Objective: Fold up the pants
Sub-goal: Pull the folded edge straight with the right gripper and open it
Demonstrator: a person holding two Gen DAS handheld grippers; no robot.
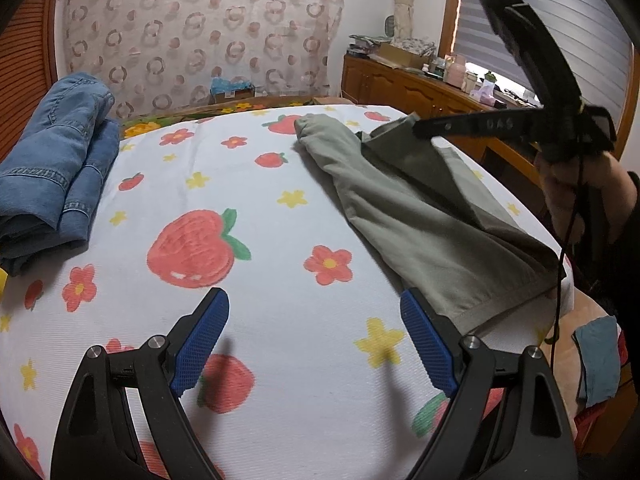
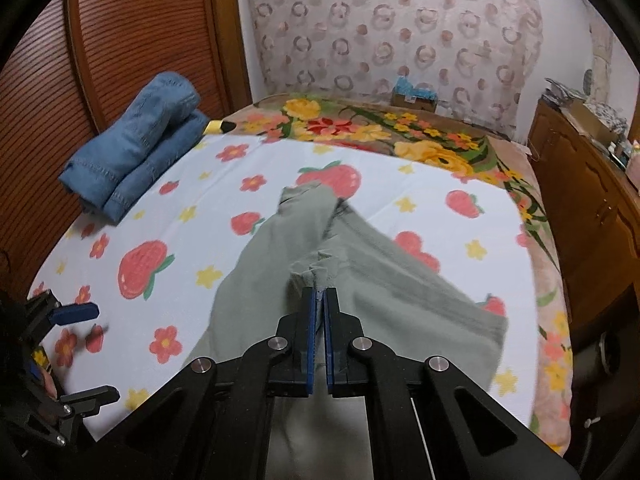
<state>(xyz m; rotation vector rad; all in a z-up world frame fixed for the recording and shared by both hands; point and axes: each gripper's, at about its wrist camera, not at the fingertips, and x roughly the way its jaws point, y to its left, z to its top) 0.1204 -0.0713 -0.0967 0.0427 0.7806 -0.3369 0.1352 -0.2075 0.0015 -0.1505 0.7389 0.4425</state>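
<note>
The green pants (image 2: 280, 280) are lying on the bed (image 2: 420, 200), right of centre. The right hand-held gripper (image 2: 319, 296) is clenching a bunched fold, lifting it, probably to carry it over. The left hand-held gripper (image 1: 314, 320) is hovering released, near left, beside the hem.

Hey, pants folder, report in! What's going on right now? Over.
Left gripper open, empty, above the sheet. Right gripper shut on green pants, lifting a bunch of fabric. Folded jeans off to the side, not blocking.

Left tool (image 1: 314, 316) gapes over sheet (image 1: 280, 184) beside green pants (image 1: 400, 208).
</note>
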